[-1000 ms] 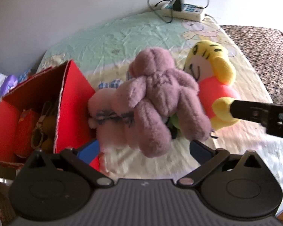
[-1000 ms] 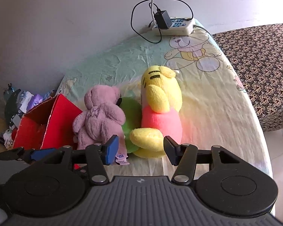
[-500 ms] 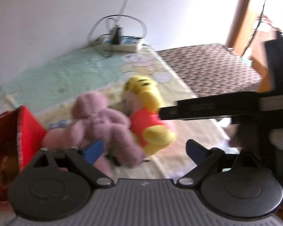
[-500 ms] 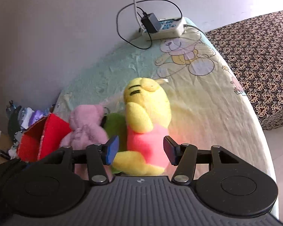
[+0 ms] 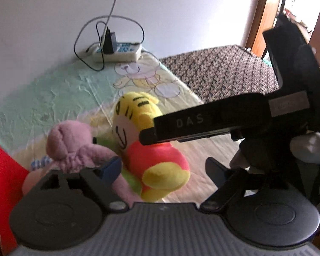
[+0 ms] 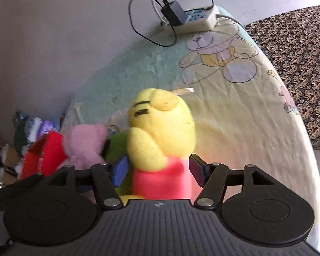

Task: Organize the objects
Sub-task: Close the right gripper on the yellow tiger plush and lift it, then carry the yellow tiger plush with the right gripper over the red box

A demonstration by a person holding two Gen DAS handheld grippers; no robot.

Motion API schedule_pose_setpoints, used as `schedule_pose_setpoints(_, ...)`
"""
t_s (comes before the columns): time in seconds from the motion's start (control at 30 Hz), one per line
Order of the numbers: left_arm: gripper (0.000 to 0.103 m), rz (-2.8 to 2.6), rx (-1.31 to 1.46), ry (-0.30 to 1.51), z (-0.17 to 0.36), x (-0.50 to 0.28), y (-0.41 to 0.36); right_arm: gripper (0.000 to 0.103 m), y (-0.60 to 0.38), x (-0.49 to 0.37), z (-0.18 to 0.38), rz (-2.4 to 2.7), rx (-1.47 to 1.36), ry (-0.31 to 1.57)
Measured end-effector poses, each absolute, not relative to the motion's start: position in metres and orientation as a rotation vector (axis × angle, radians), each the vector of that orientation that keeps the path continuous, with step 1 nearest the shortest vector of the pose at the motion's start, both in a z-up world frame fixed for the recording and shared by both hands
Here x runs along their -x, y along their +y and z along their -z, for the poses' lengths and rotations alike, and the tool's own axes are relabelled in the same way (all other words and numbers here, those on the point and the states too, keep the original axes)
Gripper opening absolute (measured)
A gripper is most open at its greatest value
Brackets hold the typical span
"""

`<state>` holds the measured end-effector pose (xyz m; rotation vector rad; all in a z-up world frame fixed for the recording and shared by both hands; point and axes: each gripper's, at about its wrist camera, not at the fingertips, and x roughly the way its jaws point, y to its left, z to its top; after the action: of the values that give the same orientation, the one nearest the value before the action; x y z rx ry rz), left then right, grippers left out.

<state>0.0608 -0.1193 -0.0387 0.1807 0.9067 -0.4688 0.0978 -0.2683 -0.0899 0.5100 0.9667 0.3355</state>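
Observation:
A yellow plush toy in a pink-red shirt [image 6: 160, 132] lies on the bed sheet; it also shows in the left wrist view [image 5: 143, 140]. My right gripper [image 6: 159, 170] is open, its fingers on either side of the toy's red body. A pink plush bear [image 5: 74, 147] lies to its left, also in the right wrist view [image 6: 85, 143], with a green plush [image 6: 115, 147] between them. My left gripper [image 5: 163, 168] is open and empty, held back from the toys. The right gripper's black finger [image 5: 202, 123] crosses the left wrist view.
A red cardboard box [image 5: 4, 187] stands at the left edge of the bed, also in the right wrist view [image 6: 42, 153]. A white power strip with a charger and cables [image 6: 192, 19] lies by the wall. A brown patterned mattress [image 6: 298, 49] is on the right.
My right gripper has moved forward so its open fingers now straddle the yellow toy. My left gripper has pulled back and swung right, away from the pink bear.

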Motion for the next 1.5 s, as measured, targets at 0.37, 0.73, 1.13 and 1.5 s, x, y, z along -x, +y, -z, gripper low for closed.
schedule_pose_setpoints(0.37, 0.077, 0.448, -0.205, 0.991, 0.069, -0.092, -0.13, 0.052, -0.275, -0.114, 0.11, -0.416, -0.581, 1.013)
schedule_pose_setpoints(0.73, 0.06, 0.479, -0.266, 0.99, 0.075, -0.083, -0.151, 0.041, -0.289, -0.093, 0.098, -0.403, -0.603, 0.99)
schedule_pose_setpoints(1.13, 0.047, 0.578, -0.247, 0.909, 0.048, -0.029, -0.157, 0.04, -0.298, -0.041, 0.068, -0.362, -0.594, 0.934)
schedule_pose_setpoints(1.5, 0.045, 0.639, -0.198, 0.774, 0.01, 0.028, -0.137, 0.04, -0.283, -0.003, 0.027, -0.413, -0.576, 0.825)
